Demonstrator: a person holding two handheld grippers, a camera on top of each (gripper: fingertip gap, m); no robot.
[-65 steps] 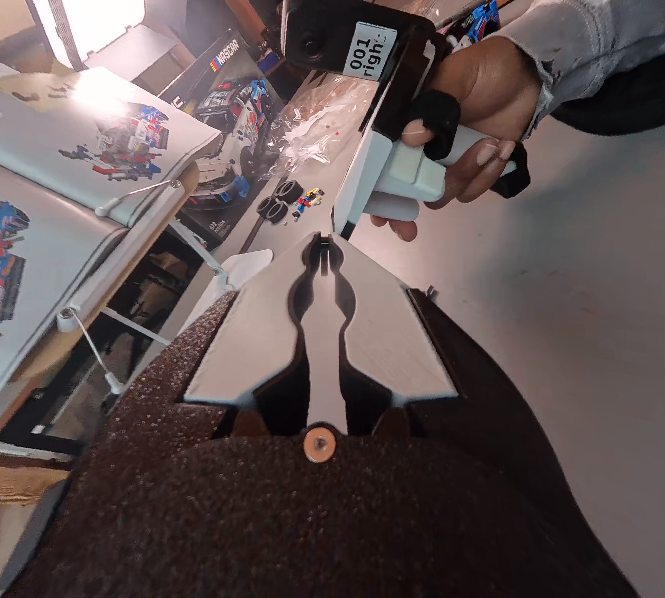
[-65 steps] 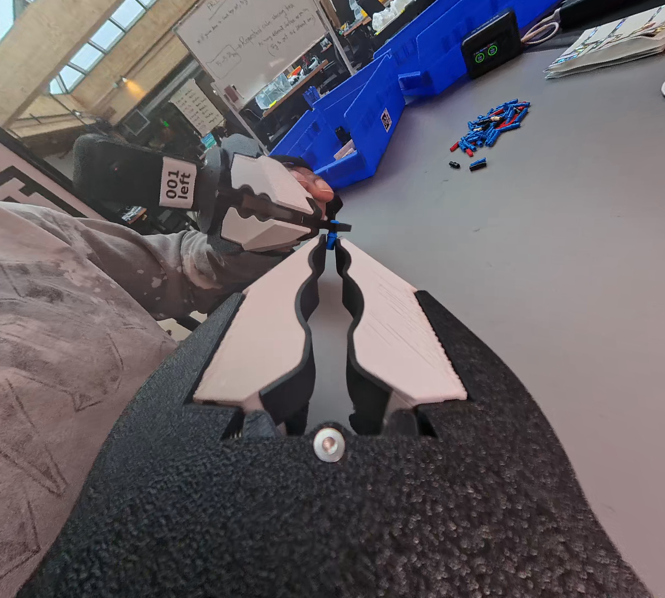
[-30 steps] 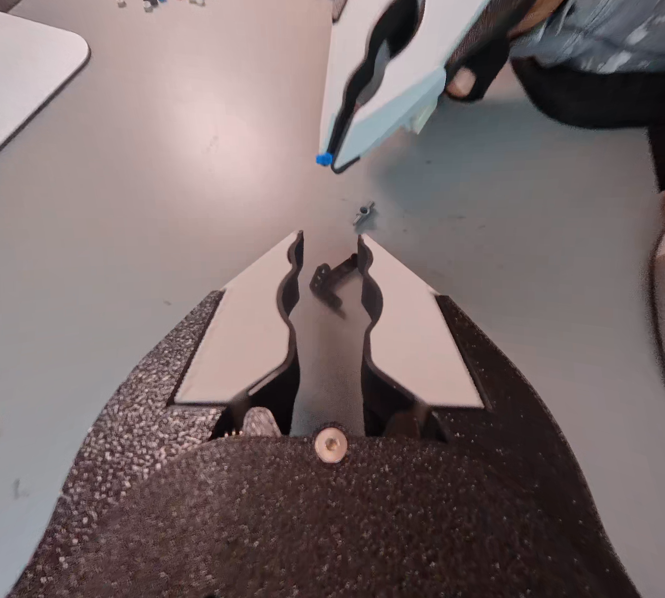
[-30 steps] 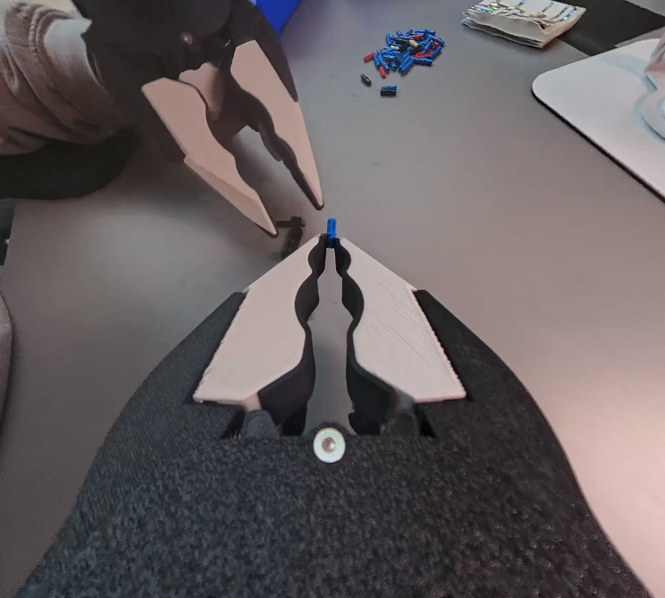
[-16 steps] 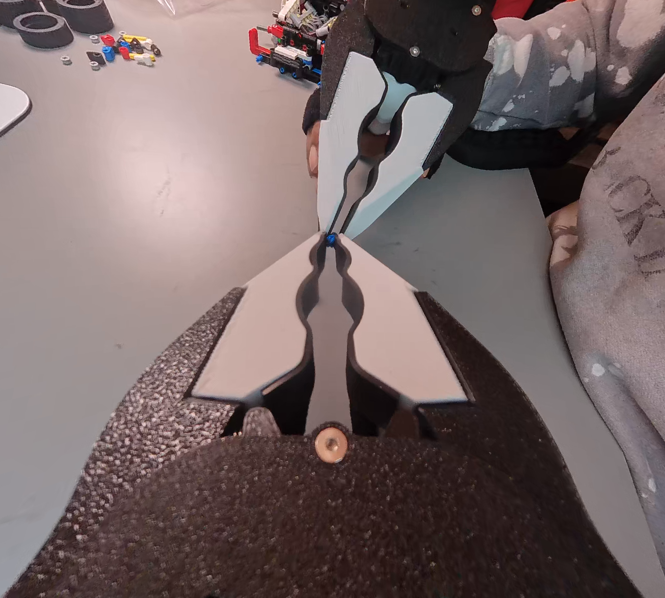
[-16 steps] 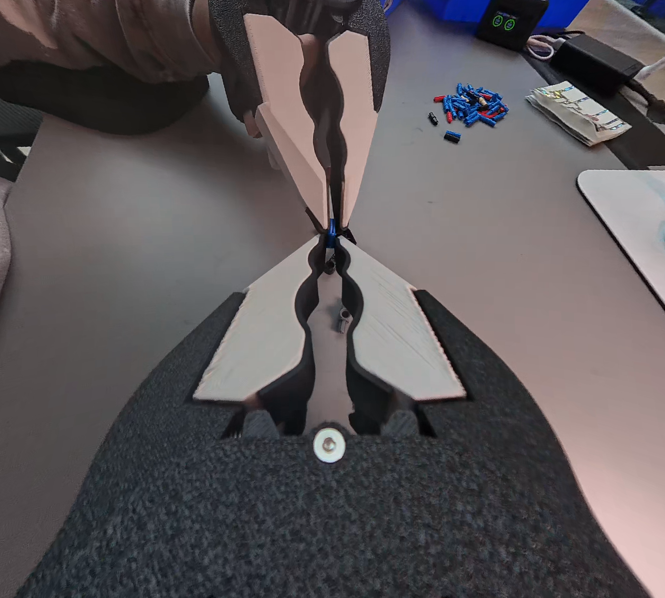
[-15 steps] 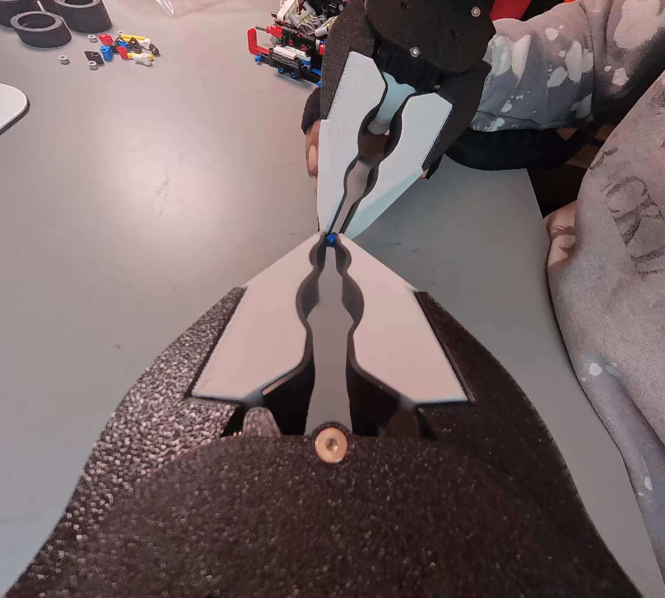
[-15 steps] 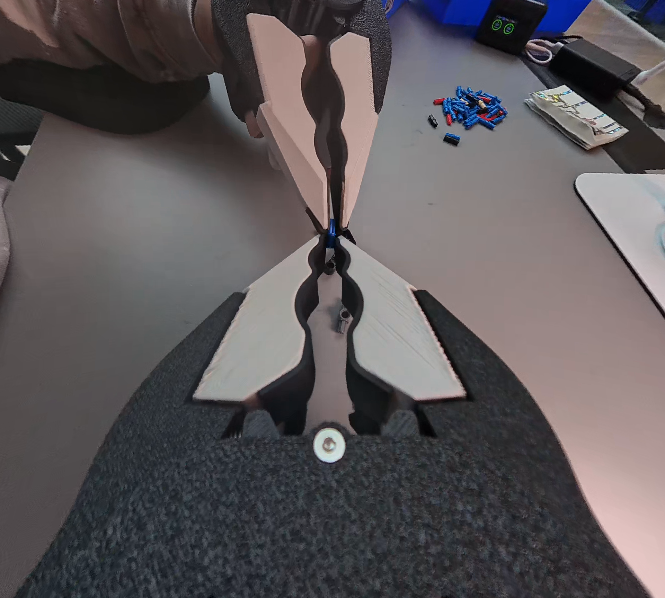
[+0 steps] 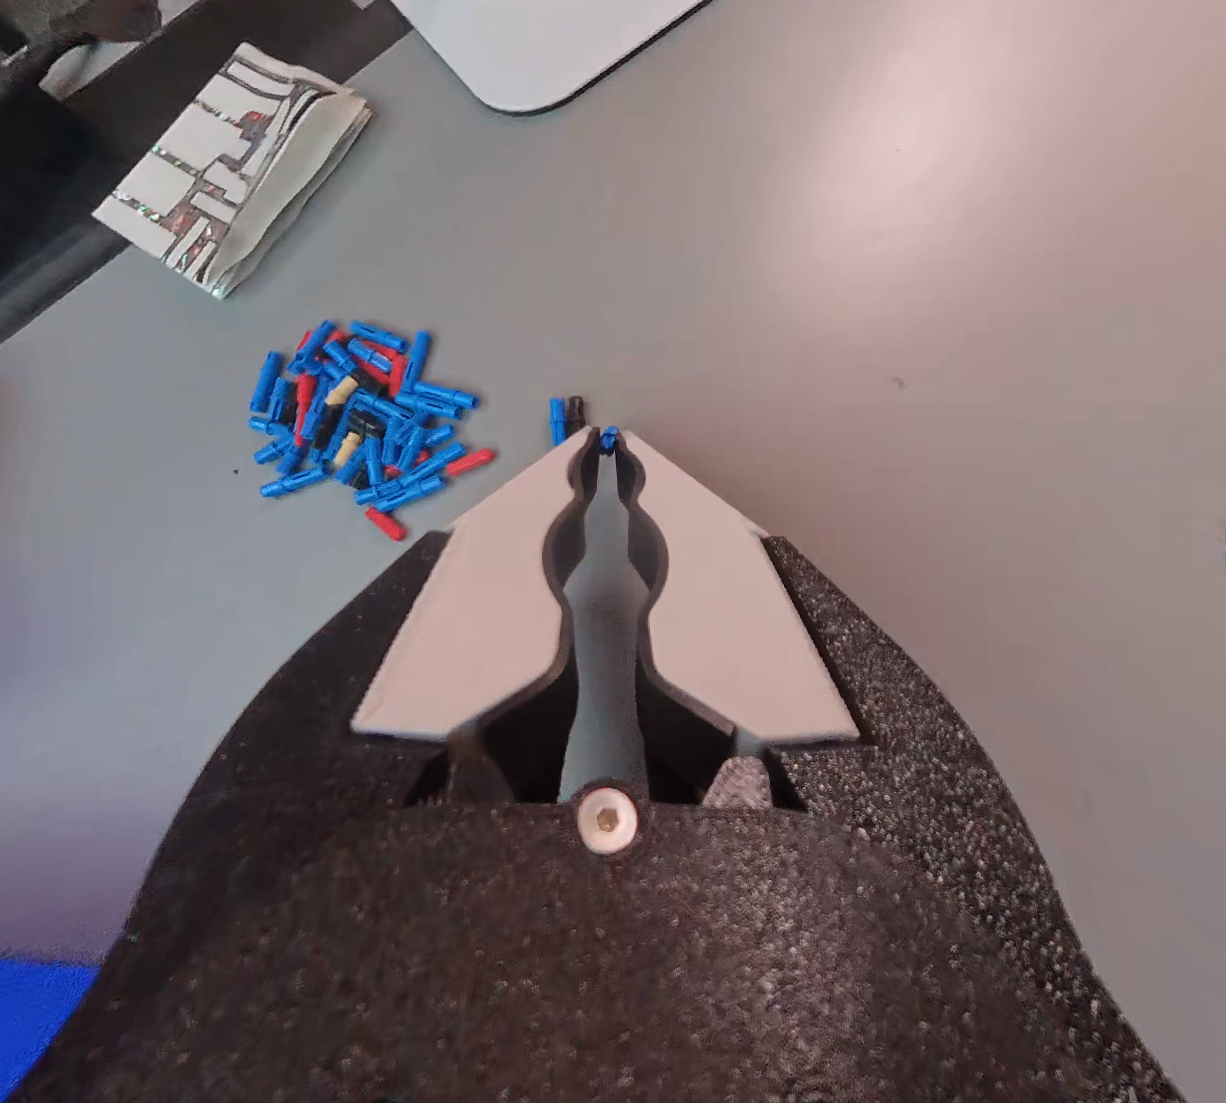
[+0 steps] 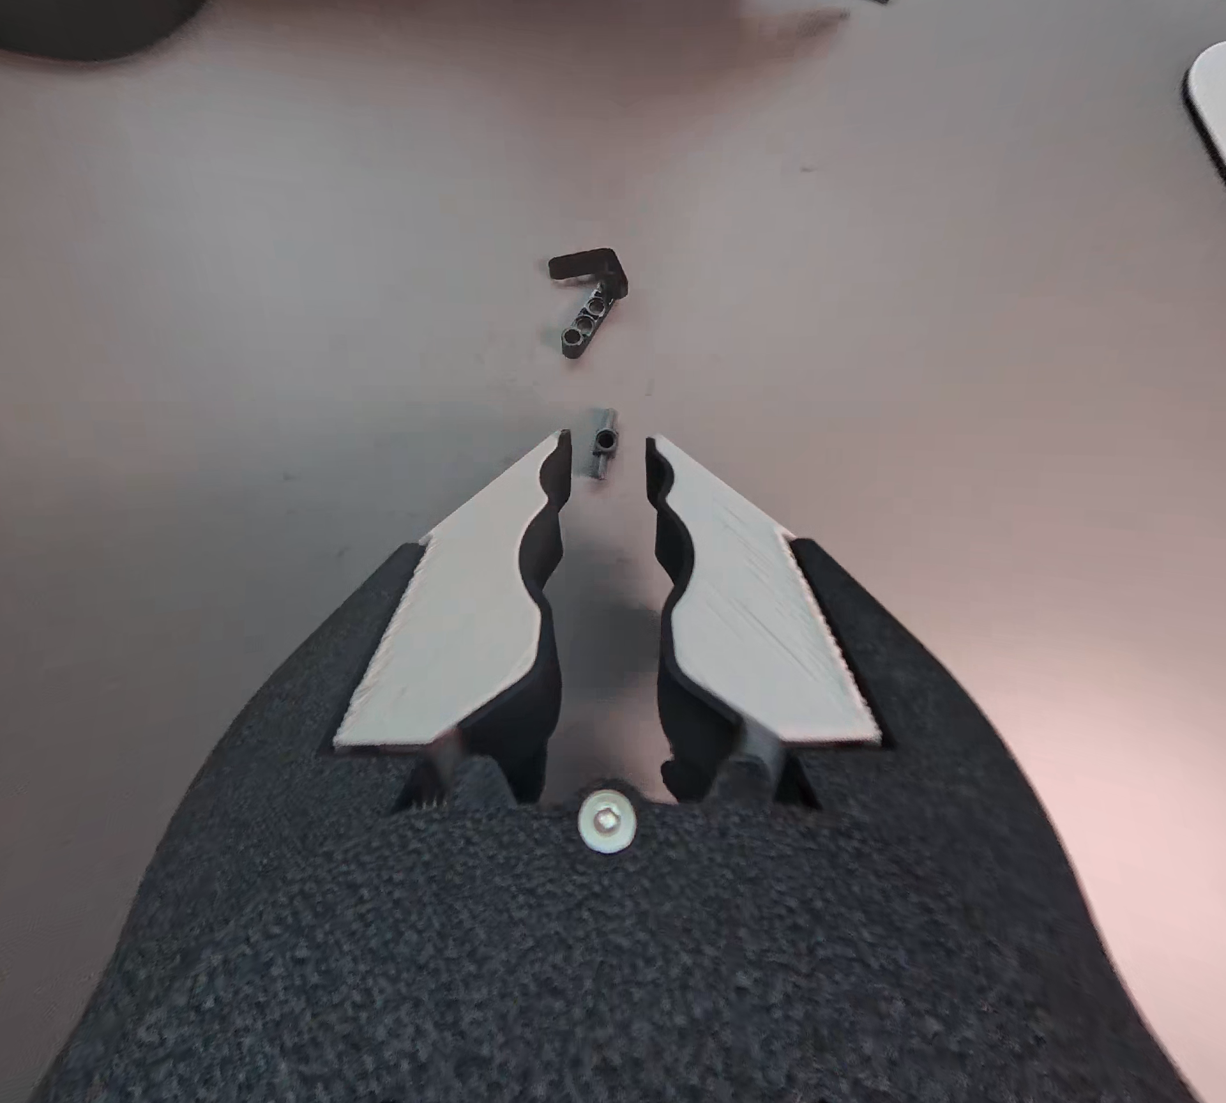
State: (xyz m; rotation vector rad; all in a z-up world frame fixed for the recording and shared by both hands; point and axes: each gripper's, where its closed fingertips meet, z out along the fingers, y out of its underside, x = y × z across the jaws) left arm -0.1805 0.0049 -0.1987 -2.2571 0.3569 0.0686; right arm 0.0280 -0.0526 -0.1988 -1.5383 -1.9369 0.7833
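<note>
Left gripper point(image 9: 605, 449) jaws are clamped on a blue pin point(image 9: 607, 441) beside the pin pile point(image 9: 361, 414). Right gripper point(image 10: 607, 447) jaws are apart, flanking a grey connector point(image 10: 602, 443) on the table point(image 10: 929, 308). Pin judged light, stiff, slippery; best gripped mid-shaft.

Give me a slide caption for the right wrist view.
Open right gripper hovering over a small grey connector, with a black L-shaped beam just beyond on the grey table.

A grey table point(image 9: 862, 208) carries a heap of blue, red and tan pins point(image 9: 361, 407) at nine o'clock. A folded booklet point(image 9: 239, 175) and white base plate point(image 9: 577, 9) lie toward eleven; a black angled beam point(image 10: 590, 295) lies centrally.
</note>
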